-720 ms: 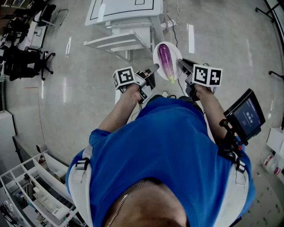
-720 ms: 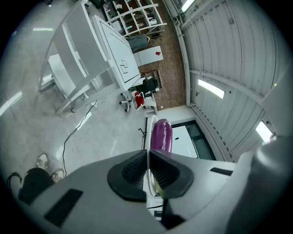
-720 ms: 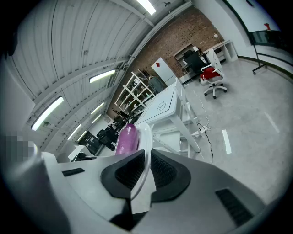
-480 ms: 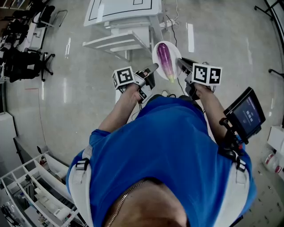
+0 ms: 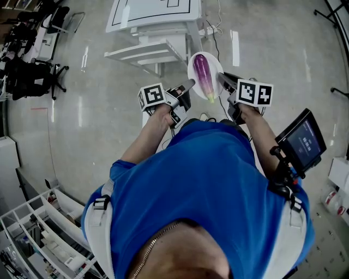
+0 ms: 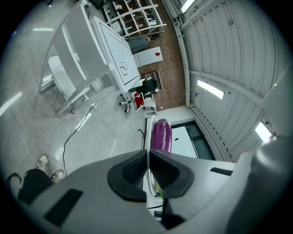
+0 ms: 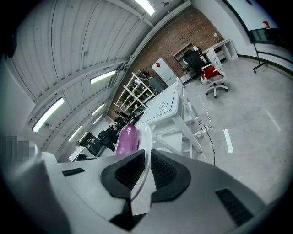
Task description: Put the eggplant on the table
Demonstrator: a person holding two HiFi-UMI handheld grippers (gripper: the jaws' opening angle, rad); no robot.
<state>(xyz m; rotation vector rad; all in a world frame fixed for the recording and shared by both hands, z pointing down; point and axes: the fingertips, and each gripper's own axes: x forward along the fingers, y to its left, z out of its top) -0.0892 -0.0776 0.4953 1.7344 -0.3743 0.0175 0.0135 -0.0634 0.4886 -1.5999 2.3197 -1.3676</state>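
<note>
Over polished grey floor, just short of the white table (image 5: 150, 11), carries a white plate (image 5: 216, 66) held out in front of the body with both tools. Clamps the left gripper (image 5: 190, 83) onto the plate's near-left rim and the right gripper (image 5: 221, 77) onto its near-right rim, pads pressed on the thin edge in both gripper views. Bears the eggplant (image 5: 203, 72) lengthwise on that plate, purple and glossy, green stem end toward the body, well apart from the tabletop and not yet on it. Looks smooth-skinned and probably slippery; would likely roll or slide if the plate tips, so calls for a level carry. Seems firm yet easy to bruise, and light enough for a single gripper. Best taken across the thick middle of the purple body with a moderate squeeze, not at the tapering stem end or the rounded far tip, where pads would likely slip off. Requires one gripper freed from the rim first, most safely once the plate rests on the table.
</note>
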